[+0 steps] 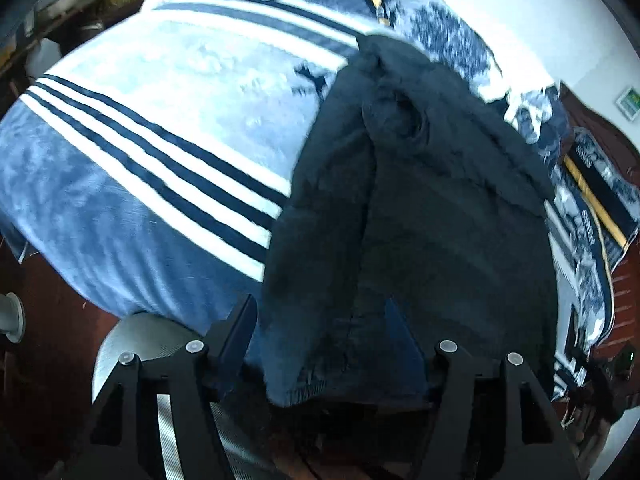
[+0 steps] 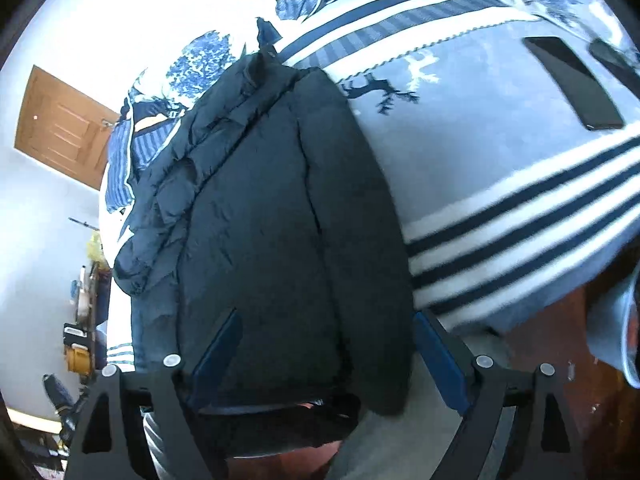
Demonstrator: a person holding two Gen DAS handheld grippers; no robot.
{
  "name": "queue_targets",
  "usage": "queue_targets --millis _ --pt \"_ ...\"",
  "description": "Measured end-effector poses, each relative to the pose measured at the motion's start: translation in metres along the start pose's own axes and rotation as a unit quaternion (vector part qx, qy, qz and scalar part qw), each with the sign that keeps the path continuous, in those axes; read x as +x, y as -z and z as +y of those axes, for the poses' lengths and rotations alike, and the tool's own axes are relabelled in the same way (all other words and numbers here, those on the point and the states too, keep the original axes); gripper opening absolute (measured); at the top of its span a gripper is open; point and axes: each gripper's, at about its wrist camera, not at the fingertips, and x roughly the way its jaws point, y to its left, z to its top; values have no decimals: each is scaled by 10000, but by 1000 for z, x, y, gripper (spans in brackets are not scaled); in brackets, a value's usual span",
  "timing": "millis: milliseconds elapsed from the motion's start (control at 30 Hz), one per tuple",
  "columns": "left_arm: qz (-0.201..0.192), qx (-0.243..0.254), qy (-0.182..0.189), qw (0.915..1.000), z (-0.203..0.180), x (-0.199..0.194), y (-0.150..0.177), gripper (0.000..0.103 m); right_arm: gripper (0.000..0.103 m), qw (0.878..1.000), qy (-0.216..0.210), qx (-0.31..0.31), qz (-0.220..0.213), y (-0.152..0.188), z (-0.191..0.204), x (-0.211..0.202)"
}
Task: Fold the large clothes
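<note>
The dark jacket (image 2: 280,208) lies lengthwise on the bed (image 1: 140,152), apparently folded into a strip, running toward 12 o'clock. Both the left tool (image 1: 320,328) and right tool (image 2: 328,340) are spread over its near hem; crosswise folding likely remains.

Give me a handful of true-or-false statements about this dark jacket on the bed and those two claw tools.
1. The dark padded jacket lies on a blue-and-white striped blanket. True.
2. The left gripper is clamped shut with nothing between its fingers. False: its fingers are spread, with the jacket's hem between them.
3. A flat black phone-like slab rests on the blanket. True.
4. The right gripper is closed. False: it is open, straddling the jacket's lower edge.
5. The wooden door is painted red. False: it is light brown.
</note>
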Motion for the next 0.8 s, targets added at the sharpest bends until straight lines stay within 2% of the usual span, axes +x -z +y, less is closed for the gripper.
queue_targets --millis 67,100,133,167,267,400,500,533,600,633,700,733,767,800 --pt "154 0 50 9999 -2 14 0 63 87 9994 317 -101 65 -5 -1 10" --pt "233 10 67 9997 -3 22 1 54 86 9988 450 -104 138 -8 -3 15" --pt "278 27 -2 9996 -4 27 3 27 70 9979 589 -72 254 -10 -6 22" --pt "317 44 -56 9995 -4 30 5 12 43 9969 694 -29 379 -10 -11 29" --pt "241 251 -75 9994 -13 18 12 4 8 9939 821 44 733 -8 -18 42" --pt "298 424 -151 9985 -19 2 19 3 2 9923 1134 -266 422 -3 -9 17" --pt "305 501 -549 9968 -14 17 16 5 2 9856 1573 -495 365 0 -6 13" --pt "303 379 -545 9973 -11 19 15 7 2 9828 1733 -495 413 0 -9 18" --pt "255 139 -319 9991 -9 15 13 7 3 9861 1549 -233 551 0 -18 24" --pt "158 58 -207 9996 -6 8 13 13 4 9893 1375 -33 482 0 -21 20" --pt "48 78 -186 9998 -6 1 10 35 12 9952 905 245 278 1 -26 7" --pt "-16 75 -197 9998 -5 -3 8 56 34 9974 601 355 195 2 -28 1" --pt "-79 60 -206 9997 -3 -5 7 64 77 9983 391 419 123 2 -29 -5" --pt "-162 64 -198 9997 -3 -8 6 64 89 9986 321 424 43 2 -30 -9"
